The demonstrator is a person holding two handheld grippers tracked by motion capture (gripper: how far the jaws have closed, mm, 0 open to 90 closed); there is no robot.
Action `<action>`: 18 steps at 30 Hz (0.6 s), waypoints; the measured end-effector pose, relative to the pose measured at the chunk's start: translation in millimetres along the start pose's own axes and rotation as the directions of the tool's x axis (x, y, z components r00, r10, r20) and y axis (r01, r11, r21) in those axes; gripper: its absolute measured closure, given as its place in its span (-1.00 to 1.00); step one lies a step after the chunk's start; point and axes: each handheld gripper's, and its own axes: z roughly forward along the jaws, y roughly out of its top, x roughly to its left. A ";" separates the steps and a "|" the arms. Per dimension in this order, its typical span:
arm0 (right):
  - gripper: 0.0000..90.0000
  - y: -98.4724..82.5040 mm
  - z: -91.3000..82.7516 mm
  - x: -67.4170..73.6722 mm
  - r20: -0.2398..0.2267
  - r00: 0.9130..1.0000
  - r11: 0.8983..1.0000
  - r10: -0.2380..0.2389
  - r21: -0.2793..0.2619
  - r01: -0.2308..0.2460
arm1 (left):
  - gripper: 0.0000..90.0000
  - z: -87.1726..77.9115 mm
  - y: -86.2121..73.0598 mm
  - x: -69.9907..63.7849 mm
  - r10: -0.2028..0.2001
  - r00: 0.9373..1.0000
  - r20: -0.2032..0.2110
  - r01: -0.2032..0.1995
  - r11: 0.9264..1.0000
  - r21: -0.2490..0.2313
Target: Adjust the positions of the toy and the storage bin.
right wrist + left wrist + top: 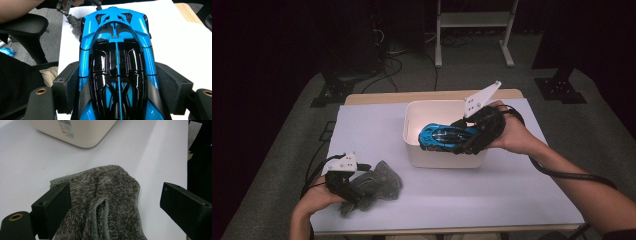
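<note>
A blue and black toy car (443,136) hangs over the white bin (444,158), nose to the left, with my right gripper (472,134) shut on it. In the right gripper view the two pads press on the sides of the car (116,57), with my right gripper (117,87) around its rear half. A grey fluffy cloth (379,182) lies crumpled at the front left of the table. My left gripper (354,187) rests over its left part. In the left gripper view the jaws stand wide apart, and the cloth (110,187) lies between and below them, not pinched.
A white sheet (492,195) covers the wooden table (377,97). The bin's corner (80,132) lies just beyond the cloth. Cables and a white metal stand (472,20) are on the floor behind the table. A black chair (25,27) stands beside the table.
</note>
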 end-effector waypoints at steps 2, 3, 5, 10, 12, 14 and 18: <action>-0.44 3.2 0.1 -7.0 0.002 1.000 1.000 -0.001 0.005 0.001 | -0.80 -0.7 -0.1 0.5 -0.005 1.000 -0.002 0.005 1.000 -0.004; -0.44 4.9 0.6 -11.6 0.003 1.000 1.000 -0.002 0.007 0.002 | -0.80 -1.0 -0.2 0.8 -0.005 1.000 -0.003 0.005 1.000 -0.005; -0.44 7.0 1.7 -18.0 0.002 1.000 1.000 -0.001 0.013 0.001 | -0.80 -1.8 -1.0 1.8 -0.009 1.000 -0.006 0.009 1.000 -0.009; -0.44 10.0 5.5 -35.9 -0.002 1.000 1.000 0.008 0.018 -0.008 | -0.80 -4.3 -4.5 4.1 -0.021 1.000 -0.018 0.021 1.000 -0.009; -0.44 9.6 7.9 -42.9 -0.001 1.000 1.000 0.011 0.021 -0.011 | -0.80 -5.1 -5.2 4.2 -0.025 0.999 -0.020 0.025 1.000 -0.014; -0.44 8.2 11.0 -49.8 -0.002 1.000 1.000 0.020 0.023 -0.020 | -0.80 -6.0 -5.3 4.1 -0.024 0.999 -0.022 0.024 1.000 -0.016; -0.44 4.4 18.7 -61.1 -0.008 0.999 0.999 0.037 0.033 -0.037 | -0.80 -8.7 -4.5 2.8 -0.017 0.999 -0.029 0.016 1.000 -0.015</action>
